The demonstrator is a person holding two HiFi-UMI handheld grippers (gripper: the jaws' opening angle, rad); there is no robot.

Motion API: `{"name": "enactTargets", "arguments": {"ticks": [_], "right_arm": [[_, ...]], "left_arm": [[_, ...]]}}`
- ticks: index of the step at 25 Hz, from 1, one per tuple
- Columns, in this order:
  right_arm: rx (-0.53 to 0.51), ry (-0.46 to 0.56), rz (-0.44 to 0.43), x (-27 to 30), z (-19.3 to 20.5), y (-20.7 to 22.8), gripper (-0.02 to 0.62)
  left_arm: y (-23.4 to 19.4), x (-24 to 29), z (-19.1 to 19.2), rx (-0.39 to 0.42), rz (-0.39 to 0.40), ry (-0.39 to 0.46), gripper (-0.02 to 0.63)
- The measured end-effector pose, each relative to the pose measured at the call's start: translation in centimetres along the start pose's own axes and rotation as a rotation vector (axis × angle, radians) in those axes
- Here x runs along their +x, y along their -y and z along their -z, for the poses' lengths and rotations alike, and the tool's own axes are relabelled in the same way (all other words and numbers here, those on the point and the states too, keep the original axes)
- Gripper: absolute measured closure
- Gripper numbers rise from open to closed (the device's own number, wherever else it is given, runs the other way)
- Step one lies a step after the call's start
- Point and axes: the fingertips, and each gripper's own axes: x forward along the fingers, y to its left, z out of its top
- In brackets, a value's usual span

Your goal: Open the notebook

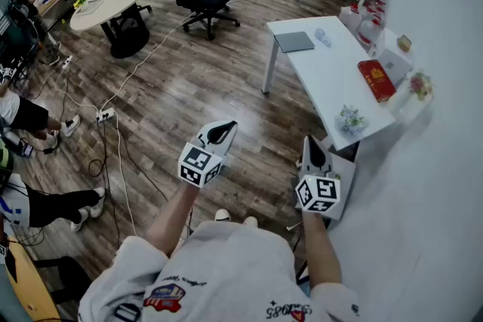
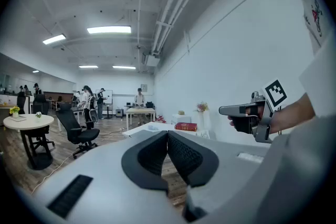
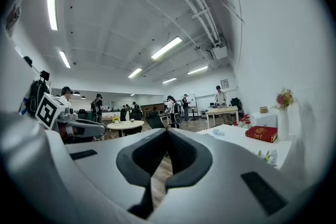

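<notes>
Head view: my left gripper (image 1: 223, 130) and right gripper (image 1: 313, 151) hang side by side over the wood floor (image 1: 189, 87), both pointing ahead and touching nothing. The red notebook (image 1: 376, 80) lies closed on the white worktop (image 1: 317, 83), ahead of my right fingers and off to their right — well apart from both pairs. A grey flat pad (image 1: 294, 41) lies farther ahead on the same worktop. A small bunch of flowers (image 1: 351, 119) sits at the near end, between my right fingers and the notebook.

Left gripper view: my fingers (image 2: 152, 153) are clenched tip to tip with nothing between them. Beyond them and a little to the right, the notebook lies flat on the worktop. My right gripper shows level, off to the right.

Right gripper view: these fingers (image 3: 185, 157) are clenched too — tips together, empty. The notebook lies ahead and to their right, closed, near a vase of flowers (image 3: 283, 120).
</notes>
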Motion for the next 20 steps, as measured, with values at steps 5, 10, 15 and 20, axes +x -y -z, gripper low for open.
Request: {"name": "enactTargets", "arguments": {"ticks": [5, 10, 15, 20], "right_arm": [[0.033, 0.006, -0.017, -0.5, 0.1, 0.0, 0.603], [0.031, -0.012, -0.017, -0.6, 0.5, 0.6, 0.603], [0.046, -0.016, -0.020, -0.8, 0.4, 1.5, 0.603], [0.050, -0.018, -0.019, -1.4, 0.8, 2.9, 0.603]], "left_arm": [[0.6, -0.2, 0.0, 0.010, 0.006, 0.000, 0.600], [1.4, 0.1, 0.2, 0.019, 0.018, -0.006, 0.598], [1.6, 0.6, 0.3, 0.015, -0.003, -0.009, 0.482], [1.6, 1.6, 0.8, -0.012, -0.045, -0.005, 0.240]]}}
